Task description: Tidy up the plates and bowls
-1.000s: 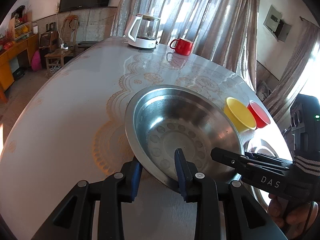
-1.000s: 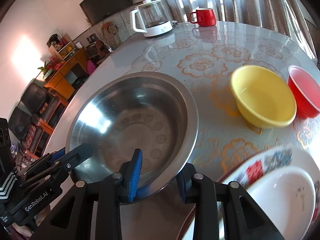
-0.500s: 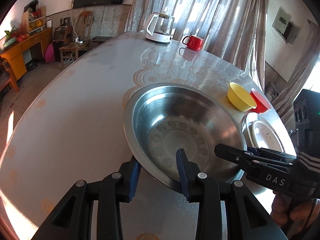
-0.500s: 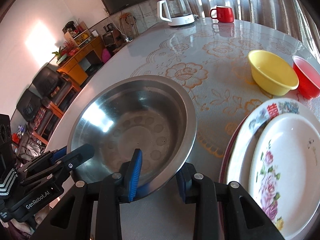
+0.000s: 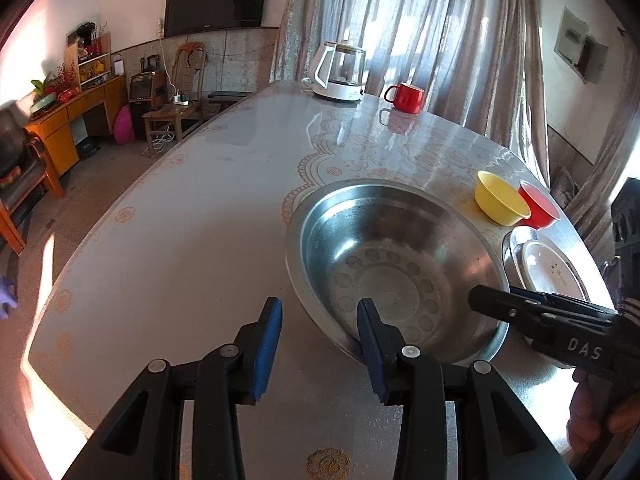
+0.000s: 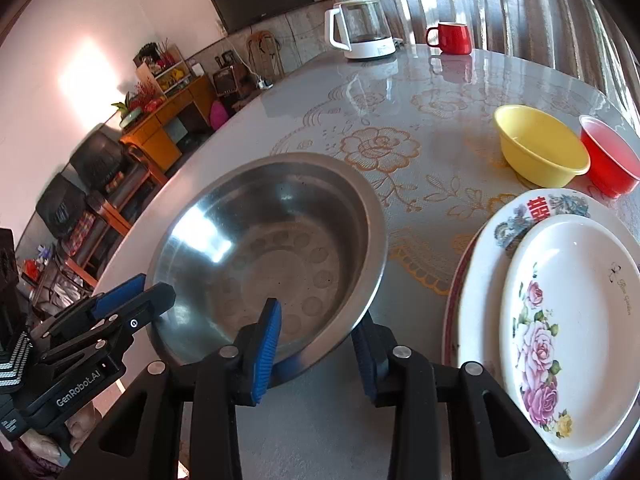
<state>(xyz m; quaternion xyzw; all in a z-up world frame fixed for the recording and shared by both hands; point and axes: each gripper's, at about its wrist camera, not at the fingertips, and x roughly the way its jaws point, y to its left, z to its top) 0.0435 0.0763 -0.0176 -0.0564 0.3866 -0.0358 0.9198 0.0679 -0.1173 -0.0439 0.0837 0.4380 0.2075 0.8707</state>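
Observation:
A large steel bowl [image 5: 392, 264] [image 6: 272, 240] rests on the round table [image 5: 180, 260] near its front edge. My left gripper [image 5: 318, 340] [image 6: 156, 286] stands at the bowl's left rim with its jaws opening. Its right finger is inside the bowl and its left pad is off the rim. My right gripper [image 6: 316, 348] [image 5: 496, 296] straddles the bowl's near right rim, jaws opening, one pad inside and one finger under the rim. A stack of flowered plates [image 6: 560, 320] [image 5: 548, 264] lies right of the bowl. A yellow bowl [image 6: 540, 152] [image 5: 500, 200] and a red bowl [image 6: 608, 160] [image 5: 540, 208] sit behind the plates.
A glass kettle [image 5: 340, 76] [image 6: 360, 32] and a red mug [image 5: 406, 98] [image 6: 450, 38] stand at the table's far side by the curtains. The table's left half is bare patterned cloth. A hand shows under the right gripper's handle at the right edge of the left wrist view.
Both grippers drew back toward the table's near edge with the steel bowl, bringing the plates into view. The left jaws widened and its left pad came off the rim.

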